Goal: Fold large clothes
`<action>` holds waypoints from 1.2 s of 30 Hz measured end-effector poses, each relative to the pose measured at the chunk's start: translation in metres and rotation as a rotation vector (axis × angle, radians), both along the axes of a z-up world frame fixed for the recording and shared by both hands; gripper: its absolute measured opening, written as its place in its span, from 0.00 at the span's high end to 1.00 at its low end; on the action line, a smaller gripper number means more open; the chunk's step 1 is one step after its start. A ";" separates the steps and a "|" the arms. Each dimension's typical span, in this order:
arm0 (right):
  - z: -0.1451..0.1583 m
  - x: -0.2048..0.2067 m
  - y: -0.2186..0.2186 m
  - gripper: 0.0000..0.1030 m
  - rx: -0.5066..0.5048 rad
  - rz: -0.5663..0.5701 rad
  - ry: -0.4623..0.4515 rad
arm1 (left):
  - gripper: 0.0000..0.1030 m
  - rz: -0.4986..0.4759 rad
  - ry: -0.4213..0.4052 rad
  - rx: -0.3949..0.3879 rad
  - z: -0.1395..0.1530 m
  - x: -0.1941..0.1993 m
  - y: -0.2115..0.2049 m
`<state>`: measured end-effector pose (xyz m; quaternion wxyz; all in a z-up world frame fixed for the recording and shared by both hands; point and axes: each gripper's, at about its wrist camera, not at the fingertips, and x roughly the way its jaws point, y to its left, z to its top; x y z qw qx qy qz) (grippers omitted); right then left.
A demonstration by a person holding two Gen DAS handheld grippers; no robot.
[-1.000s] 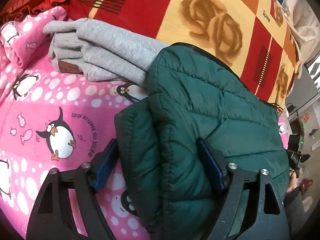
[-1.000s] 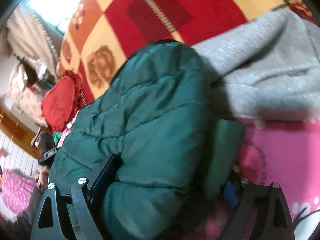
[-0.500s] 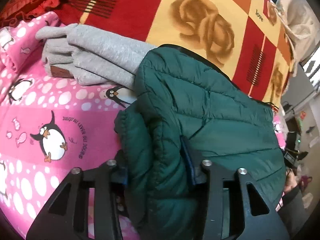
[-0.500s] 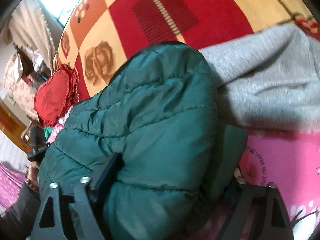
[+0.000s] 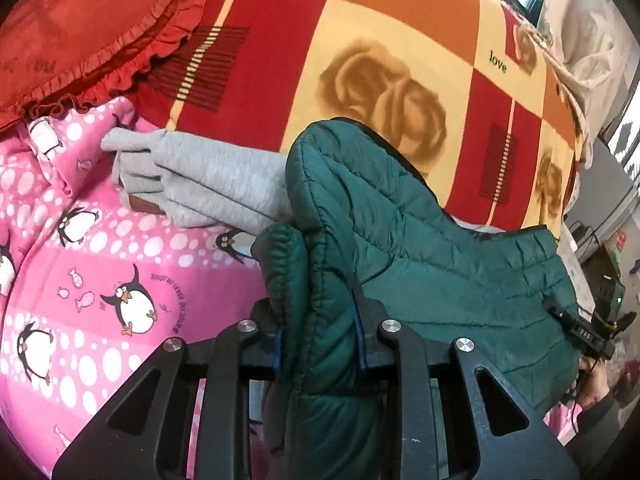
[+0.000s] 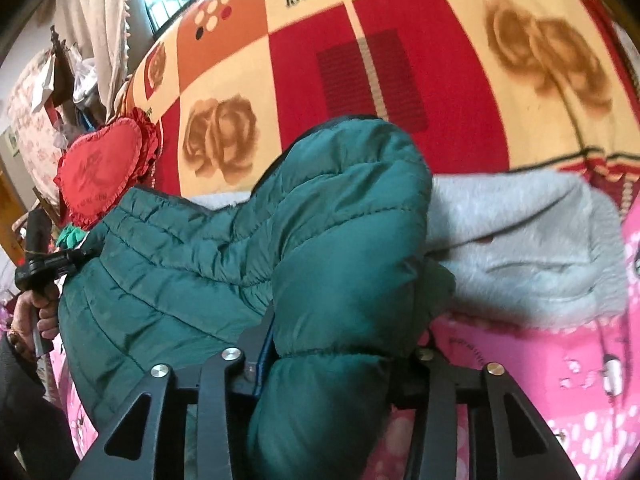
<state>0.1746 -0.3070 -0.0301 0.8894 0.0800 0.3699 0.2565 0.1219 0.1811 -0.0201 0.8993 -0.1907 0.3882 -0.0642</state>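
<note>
A dark green puffer jacket lies bunched on the bed and is lifted at its near edge. My left gripper is closing on a thick fold of it, and its blue pads press into the padding from both sides. In the right wrist view the same jacket bulges between the jaws of my right gripper, which is also closing and squeezes a fat roll of it. Both grippers hold the near edge, a little apart from each other.
A folded grey sweater lies just behind the jacket on the pink penguin blanket. Beyond it rises a red and yellow rose quilt, with a red frilled cushion. A person's hand holds the other gripper's handle.
Both grippers' jaws have come together from wide open onto the jacket's edge. Both have risen, and the jacket's near edge has lifted off the blanket with them.
</note>
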 end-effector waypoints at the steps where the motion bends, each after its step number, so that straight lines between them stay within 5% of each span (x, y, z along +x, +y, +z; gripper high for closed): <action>1: 0.006 -0.004 0.001 0.63 -0.007 -0.009 -0.020 | 0.76 0.004 -0.003 -0.001 0.002 -0.001 0.000; 18: 0.087 -0.074 -0.009 0.65 0.006 -0.090 -0.237 | 0.77 0.017 -0.132 -0.067 0.062 -0.053 -0.003; 25: 0.112 -0.126 -0.018 0.65 0.028 -0.078 -0.313 | 0.77 -0.011 -0.222 -0.065 0.088 -0.105 -0.005; 30: 0.111 -0.164 -0.025 0.65 0.055 -0.062 -0.337 | 0.76 -0.029 -0.279 -0.049 0.094 -0.151 -0.007; 36: 0.079 -0.177 -0.011 0.65 0.016 -0.025 -0.261 | 0.76 -0.022 -0.213 -0.011 0.070 -0.171 -0.007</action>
